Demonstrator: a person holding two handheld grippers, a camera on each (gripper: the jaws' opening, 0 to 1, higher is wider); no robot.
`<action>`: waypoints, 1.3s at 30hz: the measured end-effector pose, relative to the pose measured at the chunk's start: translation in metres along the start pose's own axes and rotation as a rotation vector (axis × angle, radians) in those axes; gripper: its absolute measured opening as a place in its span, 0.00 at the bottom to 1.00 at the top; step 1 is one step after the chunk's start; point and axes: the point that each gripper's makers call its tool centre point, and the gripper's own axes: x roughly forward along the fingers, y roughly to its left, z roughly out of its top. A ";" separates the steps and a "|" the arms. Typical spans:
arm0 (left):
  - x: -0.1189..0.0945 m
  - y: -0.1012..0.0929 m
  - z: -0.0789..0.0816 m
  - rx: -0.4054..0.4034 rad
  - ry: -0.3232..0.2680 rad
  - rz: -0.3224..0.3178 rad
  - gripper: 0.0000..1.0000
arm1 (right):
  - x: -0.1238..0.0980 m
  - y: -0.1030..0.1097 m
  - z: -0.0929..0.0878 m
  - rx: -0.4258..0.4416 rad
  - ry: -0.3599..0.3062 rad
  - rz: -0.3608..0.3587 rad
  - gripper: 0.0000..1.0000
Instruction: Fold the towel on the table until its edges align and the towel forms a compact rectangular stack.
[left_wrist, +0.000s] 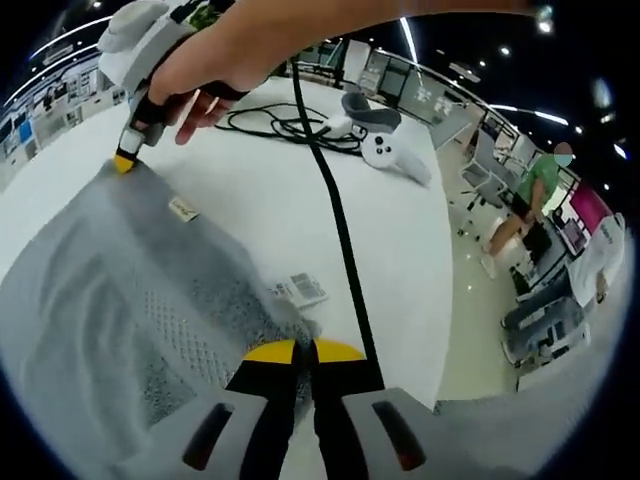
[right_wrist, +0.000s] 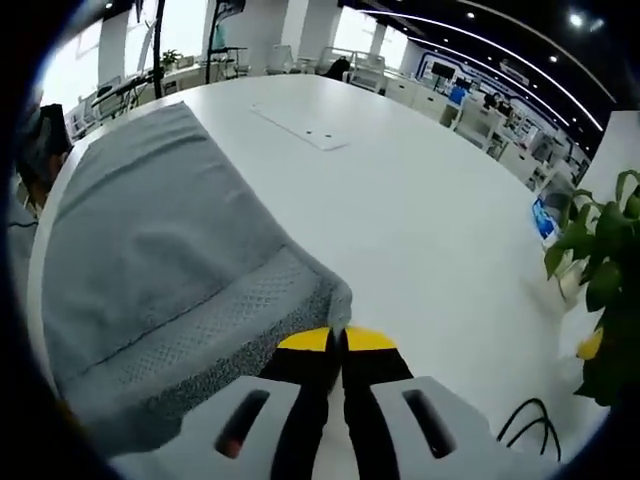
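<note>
A grey towel (left_wrist: 120, 300) lies spread on the white table (left_wrist: 250, 190), with a small label (left_wrist: 182, 210) and a printed tag (left_wrist: 300, 290) on it. My left gripper (left_wrist: 305, 352) is shut, its yellow tips pinching the towel's near corner. In the left gripper view, a hand holds my right gripper (left_wrist: 125, 163) at the upper left, its yellow tip on another corner of the towel. In the right gripper view, the towel (right_wrist: 160, 260) stretches away to the left. My right gripper (right_wrist: 337, 340) is shut on its corner.
A black cable (left_wrist: 335, 220) runs across the table past a cable coil and a white controller (left_wrist: 385, 140). A flat white plate (right_wrist: 300, 125) lies far off on the table (right_wrist: 430, 230). A green plant (right_wrist: 600, 260) stands at the right. People and chairs are beyond the table edge.
</note>
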 end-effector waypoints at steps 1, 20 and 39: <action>-0.001 0.000 0.002 -0.001 -0.011 0.003 0.04 | -0.002 -0.001 0.001 0.003 -0.004 -0.003 0.01; -0.050 0.004 0.078 -0.120 -0.263 0.033 0.02 | -0.040 -0.024 0.043 0.111 -0.171 -0.024 0.00; -0.085 0.004 0.116 -0.047 -0.371 0.077 0.02 | -0.077 -0.042 0.064 0.162 -0.226 -0.071 0.00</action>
